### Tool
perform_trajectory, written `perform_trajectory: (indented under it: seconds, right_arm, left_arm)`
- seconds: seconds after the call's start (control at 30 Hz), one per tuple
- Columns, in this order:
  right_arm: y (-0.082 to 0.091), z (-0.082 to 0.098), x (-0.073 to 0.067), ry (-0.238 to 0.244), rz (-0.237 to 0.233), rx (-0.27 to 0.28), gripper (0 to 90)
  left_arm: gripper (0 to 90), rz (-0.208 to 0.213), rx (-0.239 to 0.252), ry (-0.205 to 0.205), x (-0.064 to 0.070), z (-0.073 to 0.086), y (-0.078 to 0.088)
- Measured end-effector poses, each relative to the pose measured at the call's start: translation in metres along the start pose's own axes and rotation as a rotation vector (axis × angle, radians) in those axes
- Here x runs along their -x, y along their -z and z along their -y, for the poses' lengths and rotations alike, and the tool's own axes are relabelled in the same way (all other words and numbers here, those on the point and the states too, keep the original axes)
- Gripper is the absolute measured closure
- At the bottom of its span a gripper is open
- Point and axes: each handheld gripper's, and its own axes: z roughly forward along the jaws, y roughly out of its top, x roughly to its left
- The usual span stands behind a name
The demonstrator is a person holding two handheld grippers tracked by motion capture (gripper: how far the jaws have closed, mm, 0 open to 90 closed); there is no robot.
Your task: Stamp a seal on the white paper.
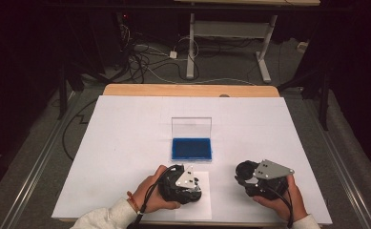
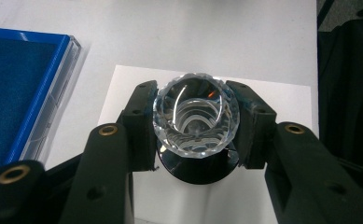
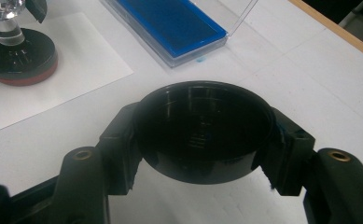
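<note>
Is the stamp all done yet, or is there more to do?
Done: the black cap is off, clamped in the right gripper, and the ink pad case lies open. Now the left gripper clamps the crystal-handled stamp on the paper sheet. No print shows yet.

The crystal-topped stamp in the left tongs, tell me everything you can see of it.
The stamp has a clear faceted crystal knob on a short clear stem, set on a round black base with a reddish rim at the bottom. It stands upright on a white paper sheet, on the table near the open blue ink pad. The left tongs are shut on the knob, one black jaw pressing each side. The base rests flat on the sheet.
</note>
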Motion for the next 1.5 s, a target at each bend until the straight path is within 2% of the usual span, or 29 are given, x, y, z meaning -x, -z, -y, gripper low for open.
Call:
perform_trajectory:
  seconds: [0.2,0.53,1.2,1.5]
  right_arm:
    - [0.0005,-0.0001,0.0004,-0.004,0.003,0.002,38.9]
    - [0.0001,-0.0008,-0.0001,-0.003,0.001,0.001,38.9]
    - [0.0013,-0.0005,0.0007,-0.003,0.002,0.006,39.0]
    - [0.0014,-0.0003,0.0014,-0.016,-0.019,0.009,39.0]
  left_arm:
    - [55.1,-0.017,-0.018,-0.007,0.0027,-0.0029,-0.0004]
    - [55.1,-0.019,-0.021,-0.007,0.0034,-0.0022,0.0002]
    - [55.0,-0.012,-0.009,0.003,0.0025,-0.0008,-0.0001]
    - [55.0,-0.009,-0.002,0.008,0.0020,-0.0001,-0.0003]
